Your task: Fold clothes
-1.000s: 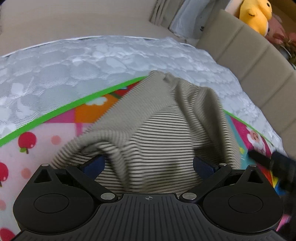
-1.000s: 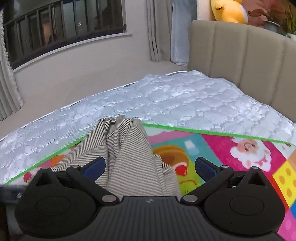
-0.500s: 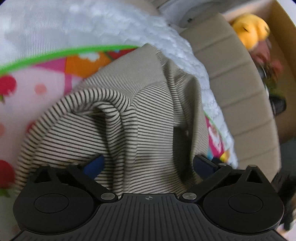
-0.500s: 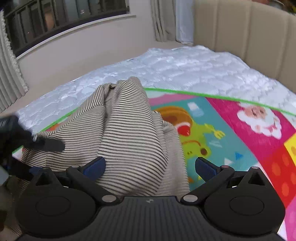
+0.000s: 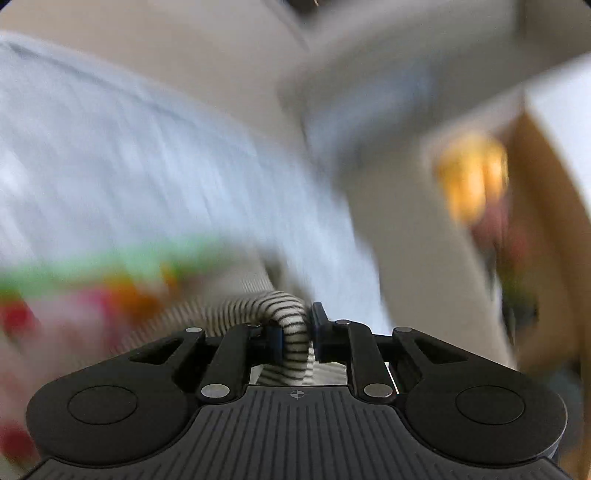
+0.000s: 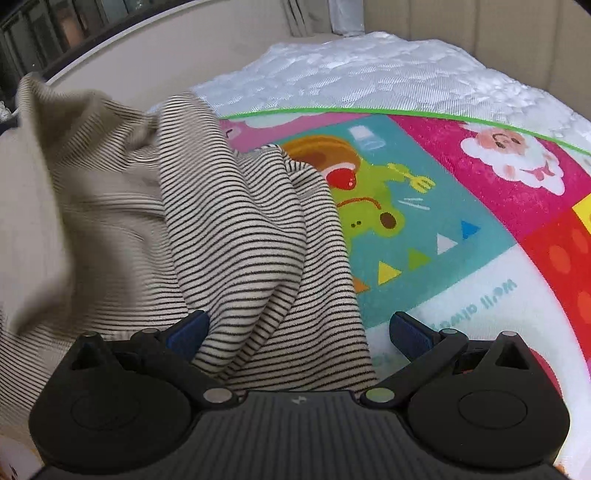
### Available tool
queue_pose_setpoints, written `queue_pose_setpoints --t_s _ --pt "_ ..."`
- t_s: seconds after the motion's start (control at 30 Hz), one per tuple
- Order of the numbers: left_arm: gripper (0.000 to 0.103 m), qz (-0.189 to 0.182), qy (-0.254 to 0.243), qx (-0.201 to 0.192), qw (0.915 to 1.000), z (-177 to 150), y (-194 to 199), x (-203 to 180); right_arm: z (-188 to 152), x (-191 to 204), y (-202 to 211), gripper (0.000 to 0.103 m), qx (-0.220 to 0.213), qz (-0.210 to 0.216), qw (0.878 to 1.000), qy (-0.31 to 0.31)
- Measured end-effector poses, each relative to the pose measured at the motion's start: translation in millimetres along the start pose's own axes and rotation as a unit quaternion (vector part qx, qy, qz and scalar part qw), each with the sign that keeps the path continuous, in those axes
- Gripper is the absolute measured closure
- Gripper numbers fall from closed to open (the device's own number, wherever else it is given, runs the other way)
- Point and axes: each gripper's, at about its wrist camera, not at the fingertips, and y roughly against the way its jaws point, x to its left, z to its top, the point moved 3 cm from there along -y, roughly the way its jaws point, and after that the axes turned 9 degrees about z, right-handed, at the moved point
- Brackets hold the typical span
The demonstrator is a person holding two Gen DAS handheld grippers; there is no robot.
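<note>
A beige garment with thin black stripes (image 6: 229, 229) lies bunched on a colourful cartoon mat (image 6: 461, 229). Its left part is lifted and blurred in the right wrist view. My left gripper (image 5: 295, 332) is shut on a rolled fold of the striped garment (image 5: 291, 325), which runs back between the jaws. The left wrist view is smeared by motion. My right gripper (image 6: 299, 332) stands open low over the garment's near edge, with striped cloth between its blue pads (image 6: 410, 334) but not pinched.
A white quilted mattress (image 6: 369, 74) lies under the mat, whose green border (image 6: 369, 110) runs across the far side. A beige padded headboard (image 6: 498, 29) stands behind. A window with bars (image 6: 44, 40) is at the far left. A yellow plush toy (image 5: 472, 181) shows blurred.
My left gripper closed on a fold of the garment and swung up and sideways, lifting it. My right gripper sank closer to the cloth, still open.
</note>
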Motion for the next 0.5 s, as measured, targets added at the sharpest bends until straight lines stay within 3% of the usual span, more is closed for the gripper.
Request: queue_pose_setpoints --t_s 0.1,0.17,0.2,0.23,0.3,0.33,0.37,0.4,0.47,0.5 --pt "0.086 0.007 0.096 -0.028 0.995 36 13 53 3 1 -3 0.0 0.014 -0.004 1.0 0.005" --pt "0.067 0.018 0.155 0.005 0.9877 37 6 87 7 3 -7 0.0 0.036 -0.014 0.999 0.012" --pt "0.041 0.025 0.183 0.024 0.9825 35 2 100 11 4 -10 0.0 0.051 -0.017 0.998 0.012" --pt "0.032 0.031 0.211 0.044 0.976 32 -3 112 15 4 -11 0.0 0.064 -0.019 0.998 0.013" --pt "0.032 0.041 0.233 0.083 0.9681 25 -8 120 26 5 -9 0.0 0.084 -0.012 0.996 0.016" --pt "0.031 0.049 0.226 0.098 0.9679 24 -7 118 31 7 -6 0.004 0.088 -0.011 0.996 0.023" --pt "0.031 0.058 0.197 0.092 0.9744 26 0 108 40 16 6 0.014 0.056 -0.019 0.997 0.057" --pt "0.028 0.066 0.158 0.072 0.9826 29 8 96 48 26 18 0.017 0.023 -0.027 0.995 0.092" --pt "0.021 0.082 0.078 0.034 0.993 36 25 71 63 51 39 0.017 -0.045 -0.044 0.983 0.173" --pt "0.014 0.09 0.038 0.014 0.9951 40 33 58 71 65 41 0.017 -0.059 -0.041 0.978 0.198"
